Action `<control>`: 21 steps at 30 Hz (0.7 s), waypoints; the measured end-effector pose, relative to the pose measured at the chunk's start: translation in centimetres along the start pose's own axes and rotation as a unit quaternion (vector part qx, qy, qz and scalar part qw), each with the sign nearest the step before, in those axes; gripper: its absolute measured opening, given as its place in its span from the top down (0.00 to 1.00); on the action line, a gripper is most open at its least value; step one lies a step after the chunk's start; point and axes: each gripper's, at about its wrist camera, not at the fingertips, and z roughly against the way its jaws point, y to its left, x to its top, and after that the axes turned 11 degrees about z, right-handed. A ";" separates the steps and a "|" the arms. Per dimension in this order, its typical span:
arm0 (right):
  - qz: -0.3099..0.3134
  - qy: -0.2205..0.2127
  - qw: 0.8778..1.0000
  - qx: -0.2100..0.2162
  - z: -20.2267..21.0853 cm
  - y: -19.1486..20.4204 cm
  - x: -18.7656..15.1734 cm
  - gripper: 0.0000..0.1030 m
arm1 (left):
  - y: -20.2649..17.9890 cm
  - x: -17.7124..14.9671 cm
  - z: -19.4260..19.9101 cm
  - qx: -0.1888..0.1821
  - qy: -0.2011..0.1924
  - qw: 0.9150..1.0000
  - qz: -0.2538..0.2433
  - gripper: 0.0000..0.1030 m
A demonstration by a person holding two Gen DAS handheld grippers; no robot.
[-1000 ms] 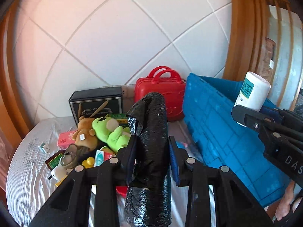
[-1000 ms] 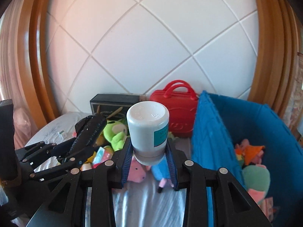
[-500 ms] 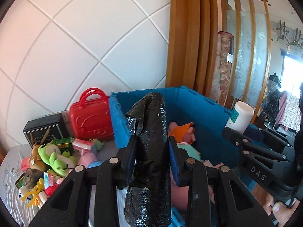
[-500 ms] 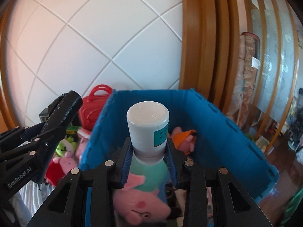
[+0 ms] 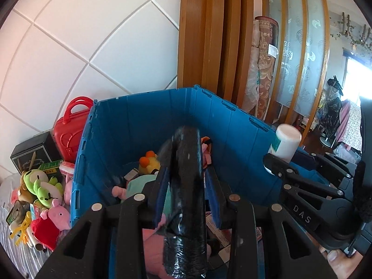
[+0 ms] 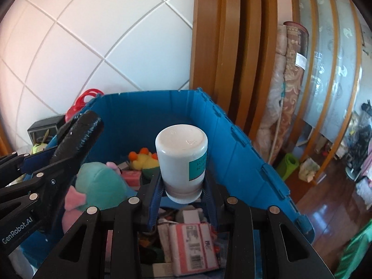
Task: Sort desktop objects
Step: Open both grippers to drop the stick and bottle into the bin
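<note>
Two claws hang over the blue bin [image 5: 148,125], each with one thing in it. Nearest in the left wrist view, the left claw [image 5: 186,200] has the black wrapped roll [image 5: 186,186] between its blue pads; the jaws have just been opening, the pad at 3 o'clock shows a thin gap beside the roll, and the blurred roll looks to be slipping free. Nearest in the right wrist view, the right claw [image 6: 183,197] pinches the white bottle [image 6: 182,162] tight, its flat bottom end up. I think the step in hand is dropping both things into the bin. Next, the right claw has to spread so the bottle falls, and both claws then lift out. Under the claws the bin already has a teal plush toy [image 6: 97,183], a pink barcode packet [image 6: 193,246] and a yellow toy [image 6: 141,158] farther in. The bin walls stand up at 9, 12 and 3 o'clock, so the open room is up and back, not sideways. The two claws are near each other, so they could bump. Farther off at 9 o'clock, outside the wall, a green plush frog [image 5: 41,186] and other toys wait on the table [image 5: 9,239], with a red case [image 5: 69,127] by the tiled wall [image 5: 93,34].
</note>
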 end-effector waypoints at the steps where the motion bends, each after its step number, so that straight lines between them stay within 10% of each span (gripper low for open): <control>1: -0.001 -0.001 1.000 -0.004 -0.1 -0.3 -0.1 0.54 | -0.2 0.0 0.0 0.006 -0.002 1.000 -0.002 0.56; 3: 0.001 -0.002 1.000 -0.012 -0.1 -0.8 -0.1 0.31 | -0.6 -0.1 0.1 0.014 -0.009 1.000 -0.008 0.23; 9: 0.004 -0.014 1.000 -0.020 0.6 -1.0 -0.1 0.01 | 0.2 -0.3 1.2 0.019 -0.024 1.000 -0.001 0.20; 21: 0.012 -0.030 0.999 -0.003 2.7 1.0 0.7 0.00 | 4.2 -0.8 4.8 0.051 -0.046 0.997 0.035 0.20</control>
